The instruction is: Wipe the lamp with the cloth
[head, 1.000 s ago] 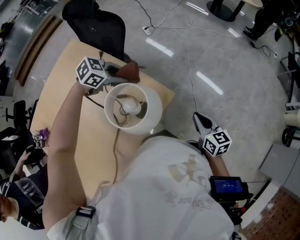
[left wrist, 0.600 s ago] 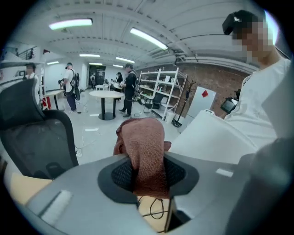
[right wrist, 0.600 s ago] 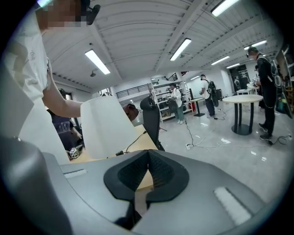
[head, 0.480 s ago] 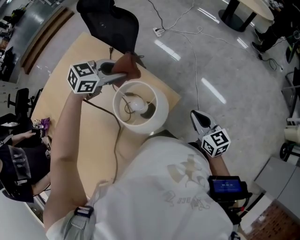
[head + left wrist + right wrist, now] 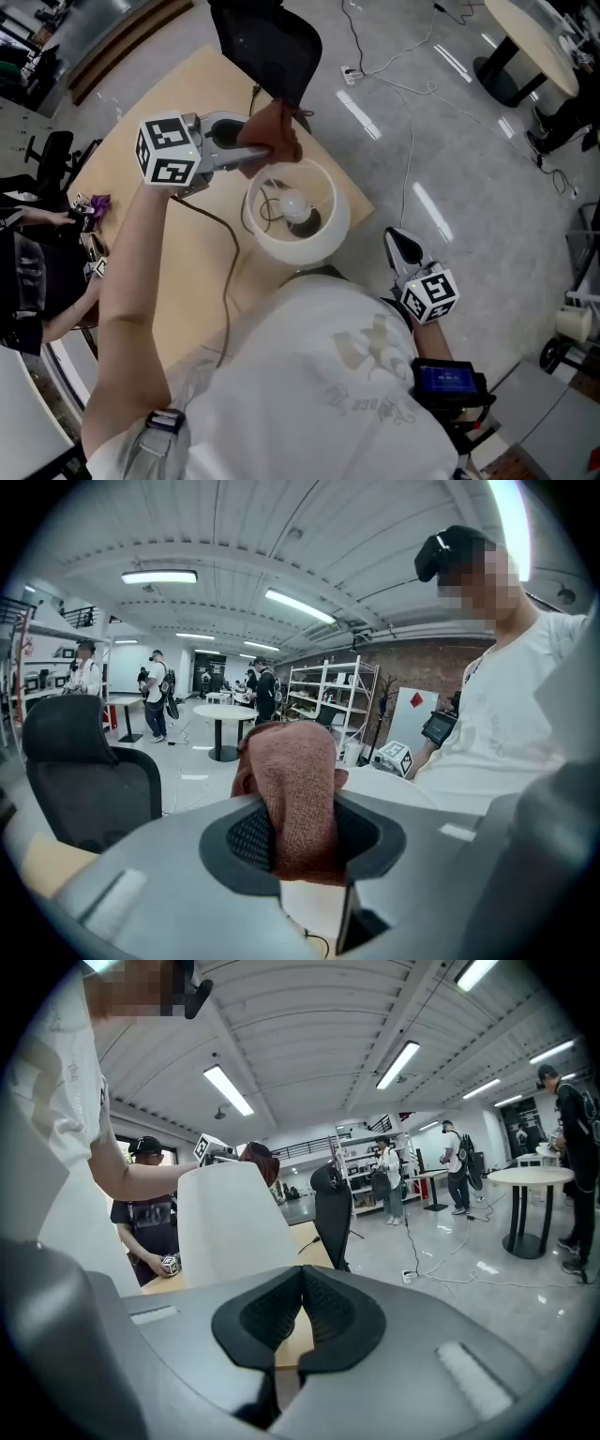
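Your left gripper [image 5: 246, 155] is clamped on the reddish-brown cloth [image 5: 292, 789] at the far-left rim of the white lamp [image 5: 328, 230]. Its own view shows the pads pinching the fold, which the head view half hides. Only the head view looks down into the shade at the bulb [image 5: 297, 203] and the cord [image 5: 226, 281] trailing over the wooden table [image 5: 183, 103]. A black office chair [image 5: 272, 42] stands beyond. Your right gripper [image 5: 401, 247], jaws together on nothing, hangs right of the table, apart from the lamp.
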{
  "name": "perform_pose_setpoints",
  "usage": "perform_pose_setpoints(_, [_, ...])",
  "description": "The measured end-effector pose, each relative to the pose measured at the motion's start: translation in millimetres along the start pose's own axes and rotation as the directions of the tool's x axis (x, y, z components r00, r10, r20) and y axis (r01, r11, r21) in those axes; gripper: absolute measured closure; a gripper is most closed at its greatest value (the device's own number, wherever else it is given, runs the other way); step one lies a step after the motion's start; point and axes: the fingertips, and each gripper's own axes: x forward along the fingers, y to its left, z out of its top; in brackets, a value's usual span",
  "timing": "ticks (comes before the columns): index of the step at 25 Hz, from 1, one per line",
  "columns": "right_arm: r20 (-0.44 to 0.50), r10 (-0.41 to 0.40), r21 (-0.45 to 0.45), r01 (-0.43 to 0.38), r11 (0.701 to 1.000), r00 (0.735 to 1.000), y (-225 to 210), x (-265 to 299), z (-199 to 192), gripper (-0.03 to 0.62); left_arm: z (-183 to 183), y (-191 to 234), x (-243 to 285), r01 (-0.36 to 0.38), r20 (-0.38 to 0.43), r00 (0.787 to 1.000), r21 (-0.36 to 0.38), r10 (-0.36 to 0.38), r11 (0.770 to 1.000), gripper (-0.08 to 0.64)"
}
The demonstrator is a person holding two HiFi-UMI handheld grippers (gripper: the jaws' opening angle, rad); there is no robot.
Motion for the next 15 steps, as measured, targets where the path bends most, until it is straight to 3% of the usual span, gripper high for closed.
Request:
perform_pose_setpoints(10, [-0.025, 0.018, 0.011, -0.018, 1.000, 1.000, 4.7, 1.8, -6.8, 0.580, -54.0, 17.6, 10.8, -0.060, 0.001, 0.998, -0.115, 0.060, 0.992, 0.431])
perform_pose_setpoints(15, [-0.060, 0.034, 0.014, -0.033, 0.999, 0.998, 11.1, 6.4, -10.2, 0.581, -88.9, 30.1, 15.6, -0.100, -0.061, 0.994, -0.132, 0.093, 0.986, 0.431])
